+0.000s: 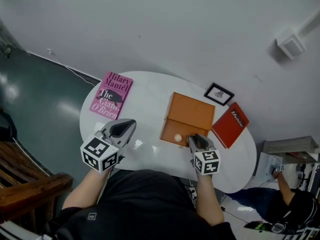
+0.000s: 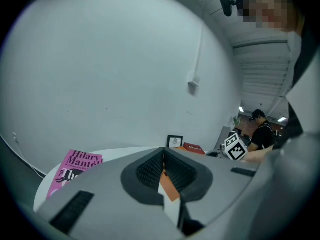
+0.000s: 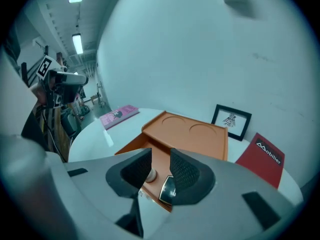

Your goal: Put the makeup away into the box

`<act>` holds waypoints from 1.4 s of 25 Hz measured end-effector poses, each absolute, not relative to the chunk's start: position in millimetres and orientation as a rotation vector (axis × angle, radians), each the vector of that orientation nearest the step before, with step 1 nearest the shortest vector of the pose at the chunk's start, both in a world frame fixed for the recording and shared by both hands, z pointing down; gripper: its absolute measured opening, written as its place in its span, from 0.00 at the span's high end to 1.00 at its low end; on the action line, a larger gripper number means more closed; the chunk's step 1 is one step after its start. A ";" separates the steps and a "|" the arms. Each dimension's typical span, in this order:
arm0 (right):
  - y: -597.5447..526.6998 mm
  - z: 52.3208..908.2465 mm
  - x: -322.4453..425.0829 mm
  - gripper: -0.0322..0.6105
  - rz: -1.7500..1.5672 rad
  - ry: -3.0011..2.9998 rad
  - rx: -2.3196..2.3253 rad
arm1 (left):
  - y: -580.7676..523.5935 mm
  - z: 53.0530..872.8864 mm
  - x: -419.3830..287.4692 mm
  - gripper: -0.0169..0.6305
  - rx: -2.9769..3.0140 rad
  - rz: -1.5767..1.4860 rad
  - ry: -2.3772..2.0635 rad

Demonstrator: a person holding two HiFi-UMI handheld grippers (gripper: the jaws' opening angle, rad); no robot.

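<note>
While hanging over the open tray of the orange box, holds the right gripper part-open, gripping nothing. Lying in that tray: a round cream puff, without long axis, beside a dark case, heading masked by a jaw. Holds the left gripper pinched together above the white table.

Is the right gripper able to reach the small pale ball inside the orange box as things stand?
Probably yes. The orange box lies open, the pale ball is uncovered, and the right gripper hangs close over it with jaws apart and empty. Only a dark item lies close beside the ball.
</note>
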State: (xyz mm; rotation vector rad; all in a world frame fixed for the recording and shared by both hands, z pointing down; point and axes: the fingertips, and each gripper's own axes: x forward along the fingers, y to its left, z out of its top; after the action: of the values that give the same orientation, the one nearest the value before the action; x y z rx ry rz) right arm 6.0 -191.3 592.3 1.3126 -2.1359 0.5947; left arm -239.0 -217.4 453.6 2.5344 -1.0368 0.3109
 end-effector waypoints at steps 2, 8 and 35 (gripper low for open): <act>-191.1 567.3 12.6 0.78 0.587 -2.169 1.412 | -216.4 449.3 -234.5 0.95 2.562 0.290 -0.992; -186.8 486.4 32.2 0.83 0.492 -2.254 1.662 | -207.6 421.5 -217.6 0.95 2.659 0.171 -0.842; -171.4 294.0 116.6 0.89 -0.063 -2.616 1.810 | -236.7 299.5 -76.6 0.95 2.929 0.088 -1.051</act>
State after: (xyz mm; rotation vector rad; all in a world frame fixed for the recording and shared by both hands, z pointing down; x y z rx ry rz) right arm 116.6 -171.4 294.0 1.8101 -2.6157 -0.0633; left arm -76.6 -236.7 299.5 2.9294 -1.0508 0.0881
